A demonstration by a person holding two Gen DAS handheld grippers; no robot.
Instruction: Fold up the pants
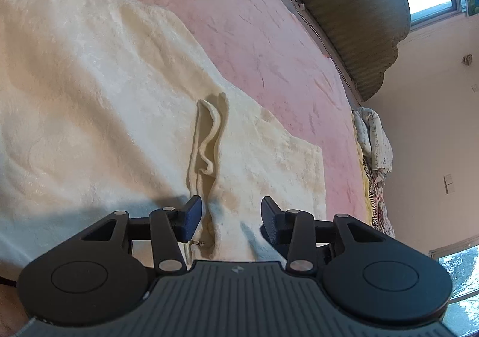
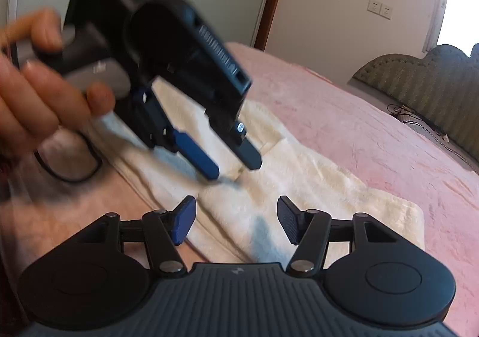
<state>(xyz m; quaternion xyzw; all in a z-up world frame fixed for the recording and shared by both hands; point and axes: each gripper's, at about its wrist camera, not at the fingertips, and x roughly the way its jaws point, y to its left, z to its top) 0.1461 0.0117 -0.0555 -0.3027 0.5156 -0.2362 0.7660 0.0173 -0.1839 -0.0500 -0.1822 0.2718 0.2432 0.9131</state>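
Cream fleece pants (image 1: 98, 91) — flat on bed, crotch seam rumpled.

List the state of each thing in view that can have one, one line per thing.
Cream fleece pants: spread flat on the pink bedspread, with a raised fold ridge in the middle.
Left gripper: open, empty, low over the pants.
Right gripper: open, empty, above the pants.
Person's left hand: wrapped around the left gripper's handle, motion-blurred.
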